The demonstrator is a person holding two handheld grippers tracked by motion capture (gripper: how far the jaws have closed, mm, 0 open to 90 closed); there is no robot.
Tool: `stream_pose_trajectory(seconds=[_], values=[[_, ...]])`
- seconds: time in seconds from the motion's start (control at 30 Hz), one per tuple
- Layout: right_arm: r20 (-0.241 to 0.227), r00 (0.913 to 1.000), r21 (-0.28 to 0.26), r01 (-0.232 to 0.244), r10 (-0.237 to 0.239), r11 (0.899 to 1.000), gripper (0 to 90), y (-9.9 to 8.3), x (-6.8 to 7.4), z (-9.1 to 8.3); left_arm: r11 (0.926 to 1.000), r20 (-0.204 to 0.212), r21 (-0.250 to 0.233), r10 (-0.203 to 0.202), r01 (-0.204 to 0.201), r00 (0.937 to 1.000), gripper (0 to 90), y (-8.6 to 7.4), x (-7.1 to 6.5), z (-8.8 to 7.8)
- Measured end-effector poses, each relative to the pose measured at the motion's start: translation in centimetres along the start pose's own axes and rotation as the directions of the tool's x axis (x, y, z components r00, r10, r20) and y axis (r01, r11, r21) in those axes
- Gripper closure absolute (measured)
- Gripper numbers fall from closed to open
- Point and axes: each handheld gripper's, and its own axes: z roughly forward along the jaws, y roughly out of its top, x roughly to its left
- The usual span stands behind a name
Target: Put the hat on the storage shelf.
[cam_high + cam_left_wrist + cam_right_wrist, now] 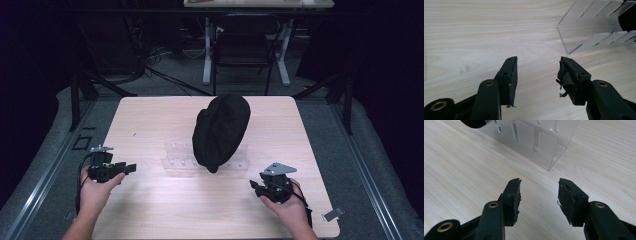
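- The left gripper has its jaws released, nothing between them, over the pale wooden table.
- The right gripper is likewise released and empty.
- Between the two grippers a clear slotted acrylic rack stands on the table, with a black rounded fabric cap resting on it, apart from both.

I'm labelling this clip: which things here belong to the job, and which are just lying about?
In the job:
- black cap sitting on the clear slotted stand
- left gripper, open, holding nothing
- right gripper, open, holding nothing

Lying about:
- small grey piece at the table's near right corner
- black chair beyond the table
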Motion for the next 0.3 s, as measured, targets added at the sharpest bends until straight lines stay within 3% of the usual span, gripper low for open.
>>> stream_pose_trajectory(seconds=[0.3], values=[[0.032, 0.9992, -0.011, -0.024, 0.024, 1.000, 50.6, -0.5, -0.7, -0.2, 0.9991, -0.008, -0.042, 0.007, -0.008, 0.9999, 49.2, -1.7, -0.2, 0.2]])
